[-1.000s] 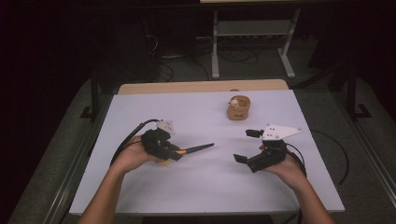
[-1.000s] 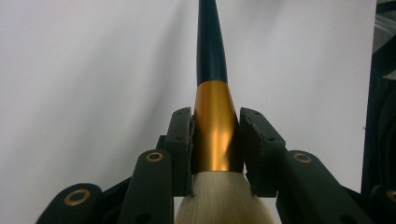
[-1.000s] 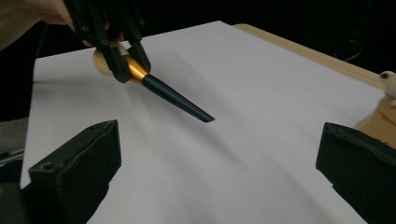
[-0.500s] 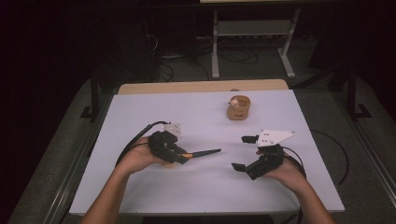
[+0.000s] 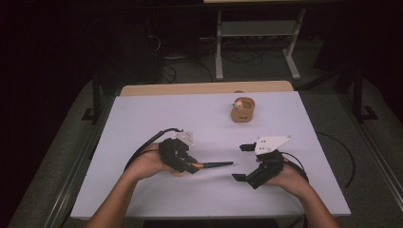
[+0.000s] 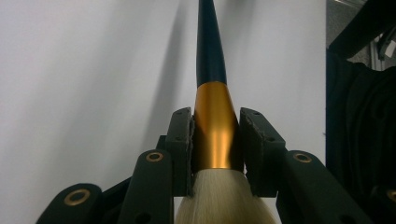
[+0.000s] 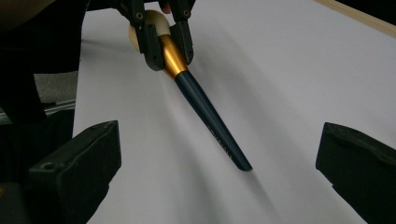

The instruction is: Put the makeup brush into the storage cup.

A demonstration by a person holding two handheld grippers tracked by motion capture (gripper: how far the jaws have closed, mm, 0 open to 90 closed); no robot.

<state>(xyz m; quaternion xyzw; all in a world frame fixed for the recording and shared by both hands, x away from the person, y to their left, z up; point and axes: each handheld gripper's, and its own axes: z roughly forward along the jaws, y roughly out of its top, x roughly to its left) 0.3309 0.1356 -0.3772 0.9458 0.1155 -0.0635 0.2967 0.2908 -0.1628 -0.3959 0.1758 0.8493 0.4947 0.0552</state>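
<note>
The left gripper [image 5: 190, 165] clamps a makeup brush [image 5: 215, 165] by its gold ferrule at the table's seven o'clock, handle pointing toward three. The right gripper [image 5: 243, 162] waits wide open, empty. A handover looks underway; next, the right must close on the handle.

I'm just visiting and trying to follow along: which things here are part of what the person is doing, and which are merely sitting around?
In use:
- makeup brush, clamped at its gold ferrule
- left gripper, shut on it
- right gripper, open, facing the handle

Lying about:
- small wooden cup at the far side of the table
- metal stand on the floor behind
</note>
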